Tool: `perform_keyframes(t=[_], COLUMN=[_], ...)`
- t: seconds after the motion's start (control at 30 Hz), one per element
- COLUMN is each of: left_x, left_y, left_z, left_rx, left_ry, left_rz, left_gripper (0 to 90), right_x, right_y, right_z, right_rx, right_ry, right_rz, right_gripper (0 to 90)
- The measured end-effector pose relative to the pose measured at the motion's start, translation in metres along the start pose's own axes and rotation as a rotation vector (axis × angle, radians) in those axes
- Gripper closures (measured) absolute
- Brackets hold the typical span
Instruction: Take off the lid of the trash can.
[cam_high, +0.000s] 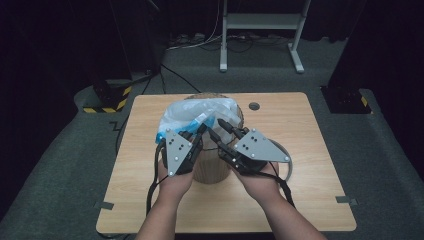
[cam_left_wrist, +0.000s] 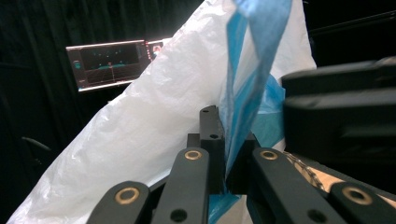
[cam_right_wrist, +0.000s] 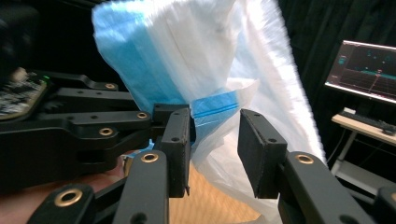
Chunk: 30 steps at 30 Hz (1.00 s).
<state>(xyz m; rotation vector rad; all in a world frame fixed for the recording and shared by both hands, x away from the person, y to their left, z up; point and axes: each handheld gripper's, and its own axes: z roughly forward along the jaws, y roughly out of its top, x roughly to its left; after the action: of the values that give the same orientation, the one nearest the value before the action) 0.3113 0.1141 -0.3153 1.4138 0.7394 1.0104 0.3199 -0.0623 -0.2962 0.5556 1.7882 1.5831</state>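
Note:
A white plastic bag with a blue band along its rim lines a round woven basket in the middle of the wooden table. My left gripper is at the bag's near rim, shut on the blue band, which runs up between its jaws. My right gripper is close beside it, pointing at the same rim. Its jaws stand apart with the blue band and white film in the gap, and the pads are not pressing. The bag's rim is lifted above the basket.
A small round hole sits in the table top behind the basket. A white metal stand and cables are on the floor beyond the table. Yellow-black striped bases flank the far corners. A lit monitor stands off to the side.

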Motion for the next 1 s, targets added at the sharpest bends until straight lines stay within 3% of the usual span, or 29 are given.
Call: perform_keyframes(t=[0.03,0.1,0.13,0.2,0.3,0.47,0.57,0.63,0.67,0.73,0.8,1.0], left_x=[0.0,0.001,0.002,0.004,0.009,0.024,0.039,0.047,0.049,0.048,0.043,0.007], left_y=[0.0,-0.001,-0.001,-0.002,-0.002,0.001,0.004,0.004,0.002,-0.003,-0.011,-0.03], left_z=[-0.001,-0.005,-0.007,-0.012,-0.021,-0.029,-0.035,-0.039,-0.041,-0.046,-0.054,-0.08], left_rx=[0.0,0.002,0.002,-0.001,-0.022,-0.052,-0.076,-0.075,-0.066,-0.055,-0.035,-0.052], left_ry=[-0.002,-0.021,-0.029,-0.029,-0.024,0.036,0.098,0.105,0.108,0.086,0.05,-0.02], left_rz=[0.01,0.011,0.012,0.01,-0.001,-0.006,-0.026,-0.044,-0.029,-0.011,-0.023,-0.025], left_gripper=[87.6,84.0,79.7,69.6,61.9,68.8,65.8,63.4,61.2,57.7,53.0,44.3], right_x=[0.0,-0.002,-0.003,-0.007,-0.011,-0.022,-0.037,-0.049,-0.055,-0.064,-0.068,-0.064], right_y=[0.0,-0.002,-0.002,-0.002,-0.002,-0.009,-0.022,-0.032,-0.036,-0.041,-0.042,-0.038], right_z=[0.001,0.002,0.001,0.0,0.0,-0.006,-0.009,-0.011,-0.012,-0.013,-0.011,-0.004], right_rx=[0.001,-0.001,-0.013,-0.011,-0.004,0.006,0.042,0.068,0.077,0.089,0.092,0.086], right_ry=[0.002,-0.005,-0.016,-0.028,-0.059,-0.105,-0.15,-0.183,-0.193,-0.205,-0.212,-0.199], right_rz=[0.0,0.012,0.016,0.026,0.011,0.016,0.029,0.043,0.05,0.074,0.07,0.055], right_gripper=[67.3,88.0,89.8,90.0,90.0,89.9,89.9,89.9,89.9,89.9,89.9,89.8])
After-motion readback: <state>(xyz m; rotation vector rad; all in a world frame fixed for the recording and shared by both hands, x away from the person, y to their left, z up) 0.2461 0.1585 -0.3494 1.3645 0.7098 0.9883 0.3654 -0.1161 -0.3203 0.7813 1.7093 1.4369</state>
